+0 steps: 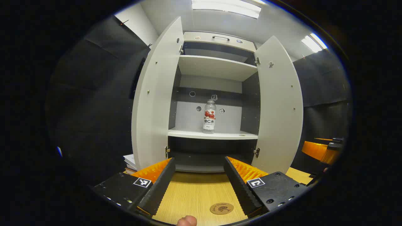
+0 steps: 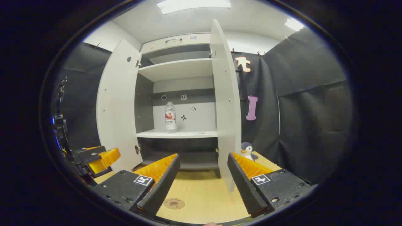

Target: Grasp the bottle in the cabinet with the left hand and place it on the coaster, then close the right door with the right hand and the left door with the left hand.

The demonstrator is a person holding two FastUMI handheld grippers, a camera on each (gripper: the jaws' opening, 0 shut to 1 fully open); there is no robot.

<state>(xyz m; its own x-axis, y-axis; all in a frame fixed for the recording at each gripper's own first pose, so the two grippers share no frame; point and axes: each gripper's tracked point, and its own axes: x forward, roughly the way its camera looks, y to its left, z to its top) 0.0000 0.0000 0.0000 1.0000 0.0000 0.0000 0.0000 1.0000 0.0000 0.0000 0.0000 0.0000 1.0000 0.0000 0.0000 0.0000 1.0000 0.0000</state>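
A clear bottle [image 1: 209, 116] with a red and white label stands upright on the cabinet's lower shelf [image 1: 213, 135], also seen as the bottle [image 2: 170, 117] in the right gripper view. Both white doors hang open: left door [image 1: 157, 97], right door [image 1: 279, 103], and the right door [image 2: 225, 103] edge-on close ahead. A round brown coaster [image 1: 221, 208] lies on the wooden table between my left gripper's fingers; the coaster [image 2: 174, 203] lies low left in the right gripper view. My left gripper [image 1: 199, 177] is open and empty. My right gripper [image 2: 203, 175] is open and empty.
A toy penguin [image 2: 247, 150] sits on the table beside the right door. The left gripper [image 2: 97, 158] appears at the left of the right gripper view, the right gripper [image 1: 323, 150] at the far right of the left one. Stacked books [image 1: 129, 161] lie by the left door.
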